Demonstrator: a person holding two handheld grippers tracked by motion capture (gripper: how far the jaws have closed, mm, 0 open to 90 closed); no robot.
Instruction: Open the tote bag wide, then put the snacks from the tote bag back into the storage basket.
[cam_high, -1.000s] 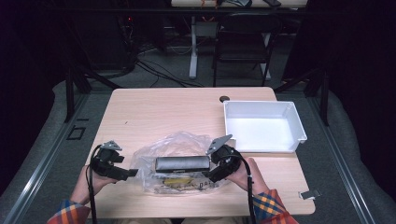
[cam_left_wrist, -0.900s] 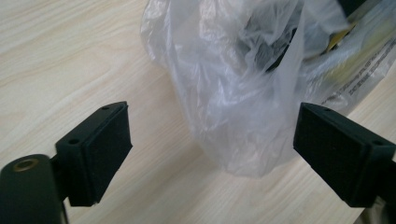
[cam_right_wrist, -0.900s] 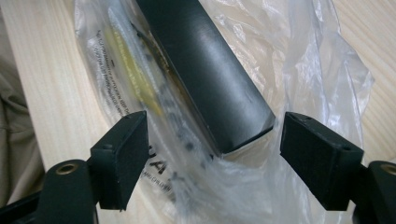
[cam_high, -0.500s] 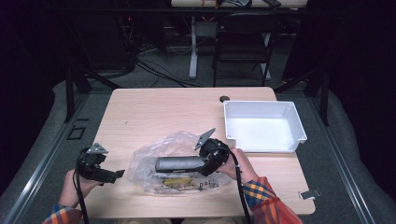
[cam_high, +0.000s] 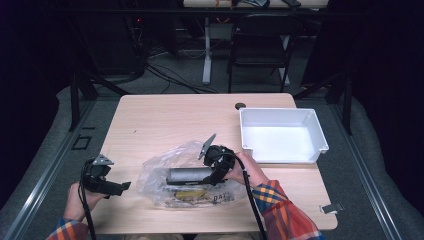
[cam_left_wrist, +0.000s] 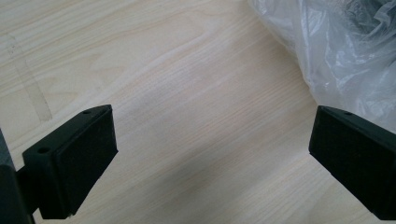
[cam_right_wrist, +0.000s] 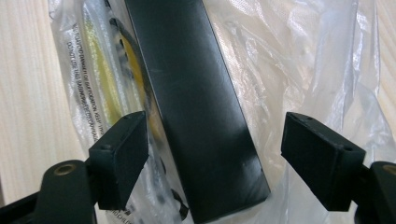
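Lying near the front edge of the desk (cam_high: 165, 120), a clear plastic bag (cam_high: 165, 172) holds a dark oblong bar (cam_high: 190, 175), its long axis running left to right. The right hand-held gripper (cam_high: 216, 162) sits at the bar's right end, jaws wide apart and straddling it through the plastic, holding nothing. The left hand-held gripper (cam_high: 122, 186) is also open and empty, over bare wood just left of the bag. A white bin (cam_high: 320, 135) stands far right.
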